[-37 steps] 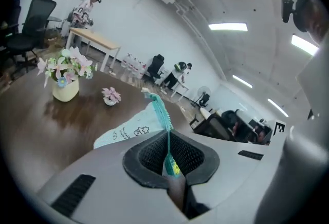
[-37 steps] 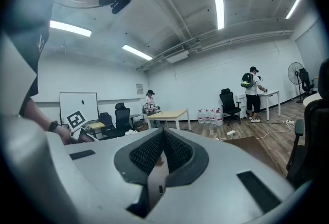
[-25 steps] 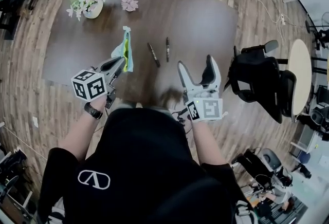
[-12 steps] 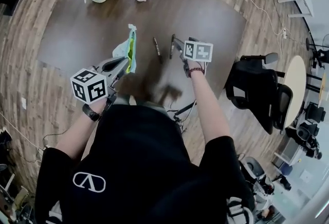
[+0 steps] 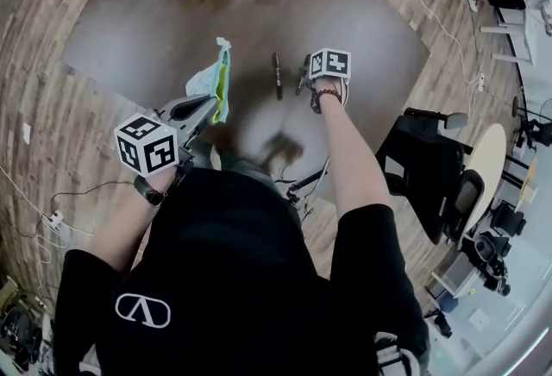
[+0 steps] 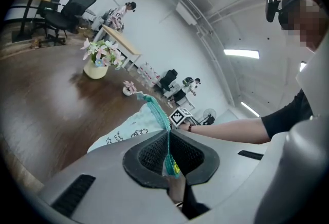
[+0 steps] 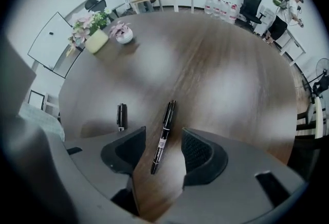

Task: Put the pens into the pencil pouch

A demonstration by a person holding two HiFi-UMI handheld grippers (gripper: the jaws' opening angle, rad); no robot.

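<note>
Since a second ago the right claw [image 7: 163,138] has swung from in front of the person's chest, jaws up, out and down over the dark brown wooden table [image 5: 129,29], and it now points steeply down at a slim black pen with a white label [image 7: 166,117]. Its jaws are closing but stand apart, one on each side of that pen, with the pads not yet touching it. A second black pen [image 7: 121,115] lies near, at about nine o'clock of the first, roughly parallel and untouched. The left claw [image 6: 168,138] has drifted only a little and is clamped on the teal zip edge of a pale printed fabric pencil pouch [image 6: 126,133], held at roughly nine o'clock of the pens. By my reading no pen has gone in so far: both pens lie on the table, so the first pick is just starting and two transfers remain. The right arm is stretched forward with the wrist bent down. The left forearm sits near the body, its claw tipped slightly downward.
</note>
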